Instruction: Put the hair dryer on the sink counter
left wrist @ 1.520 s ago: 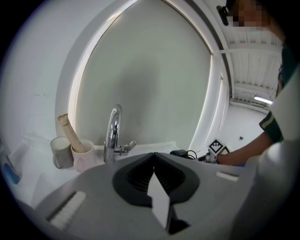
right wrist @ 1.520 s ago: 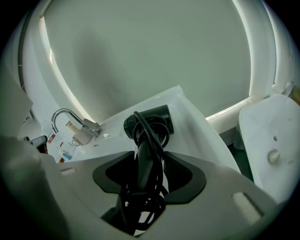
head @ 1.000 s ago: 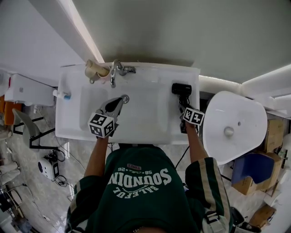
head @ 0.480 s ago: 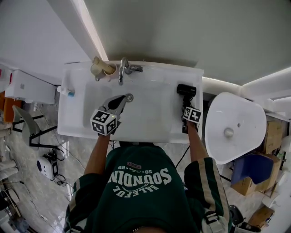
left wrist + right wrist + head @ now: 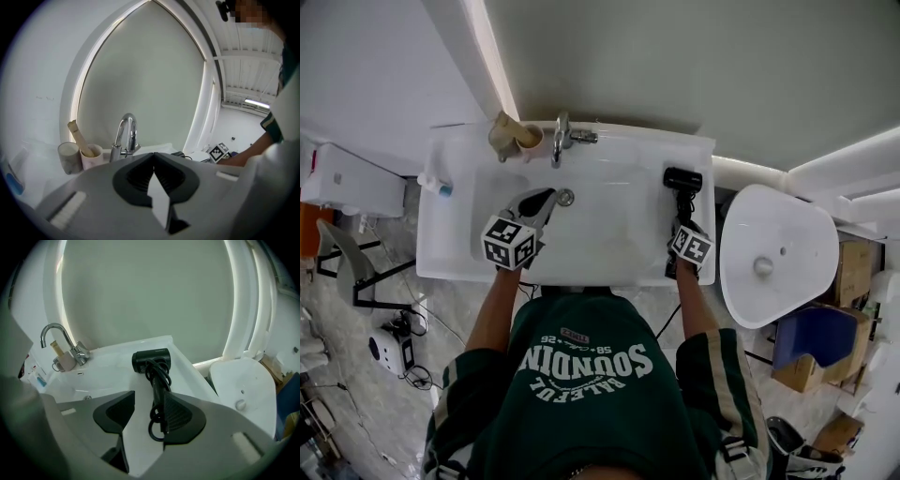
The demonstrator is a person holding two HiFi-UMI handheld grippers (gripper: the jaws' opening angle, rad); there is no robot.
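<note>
The black hair dryer point(image 5: 682, 180) lies on the right side of the white sink counter point(image 5: 619, 150), nozzle toward the wall, cord wrapped round its handle. In the right gripper view the hair dryer point(image 5: 152, 362) points its handle at me and the cord loop lies against the inner edge of the right-hand jaw. My right gripper point(image 5: 680, 225) point(image 5: 147, 401) sits just behind the handle; its jaws are closing, and the pads do not press on anything. My left gripper point(image 5: 546, 197) point(image 5: 153, 157) hovers over the basin near the drain, shut and empty.
A chrome faucet point(image 5: 561, 136) point(image 5: 126, 133) stands at the back edge, with two cups point(image 5: 511, 139) point(image 5: 77, 157) to its left. A blue-capped tube point(image 5: 434, 184) lies at the counter's left end. A white oval fixture point(image 5: 773, 253) point(image 5: 243, 385) stands right of the sink.
My right gripper has drawn back a little from the hair dryer toward the person. The dryer stays on the counter. The left gripper has hardly moved.
</note>
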